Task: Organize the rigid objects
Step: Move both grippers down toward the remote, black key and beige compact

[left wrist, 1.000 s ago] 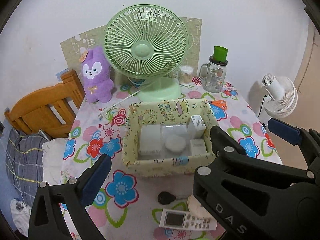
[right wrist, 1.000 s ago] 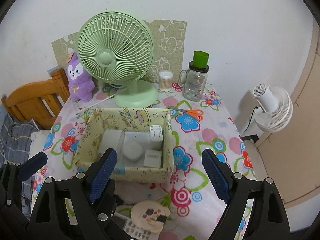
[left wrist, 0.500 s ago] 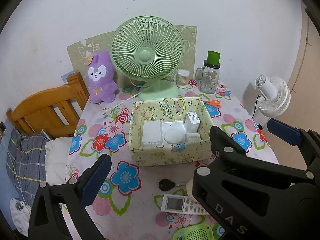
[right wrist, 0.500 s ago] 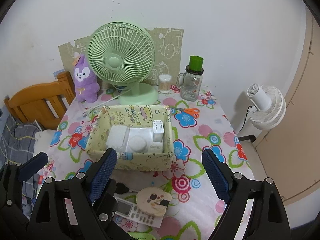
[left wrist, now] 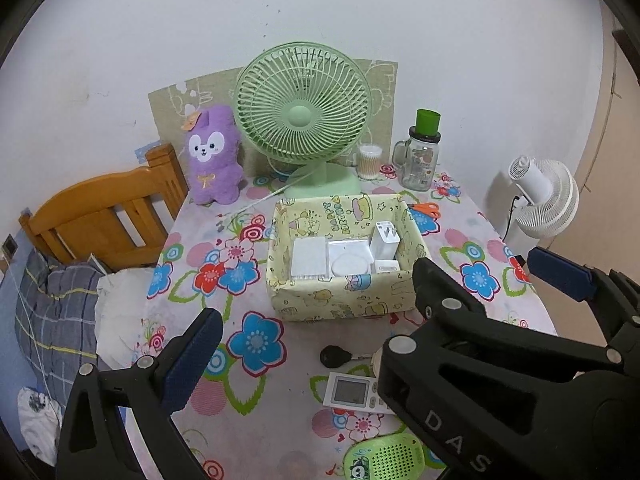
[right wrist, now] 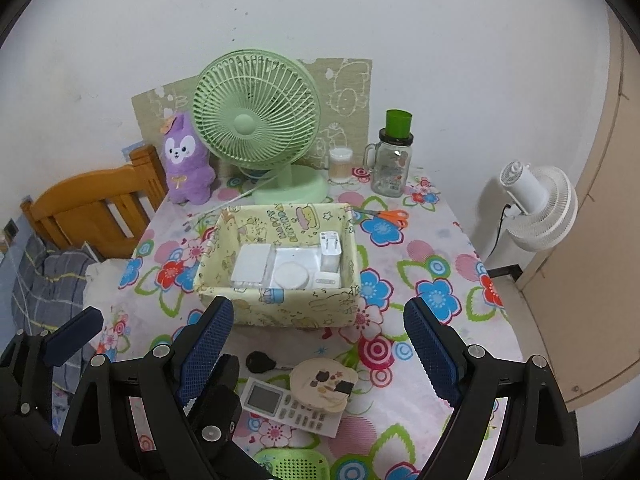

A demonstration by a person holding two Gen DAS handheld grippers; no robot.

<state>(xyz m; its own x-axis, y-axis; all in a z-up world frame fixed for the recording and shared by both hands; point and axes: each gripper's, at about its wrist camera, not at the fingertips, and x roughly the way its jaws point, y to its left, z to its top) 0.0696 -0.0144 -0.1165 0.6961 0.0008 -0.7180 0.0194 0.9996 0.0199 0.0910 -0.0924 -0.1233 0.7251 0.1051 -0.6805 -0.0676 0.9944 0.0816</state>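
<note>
Box (right wrist: 280, 308) sits just beyond our right gripper's (right wrist: 318, 344) spread, empty fingers; remote (right wrist: 294, 406) lies between them. Left gripper's (left wrist: 316, 352) fingers also spread, empty.

Both grippers pulling back and up from the yellow box (right wrist: 276, 264) now, and it sits farther off ahead of the right gripper (right wrist: 318, 354). More table opens up beneath: the remote (right wrist: 292, 406) shows whole, and a green perforated thing (left wrist: 384, 460) has slid in under the left gripper (left wrist: 304, 344).
</note>
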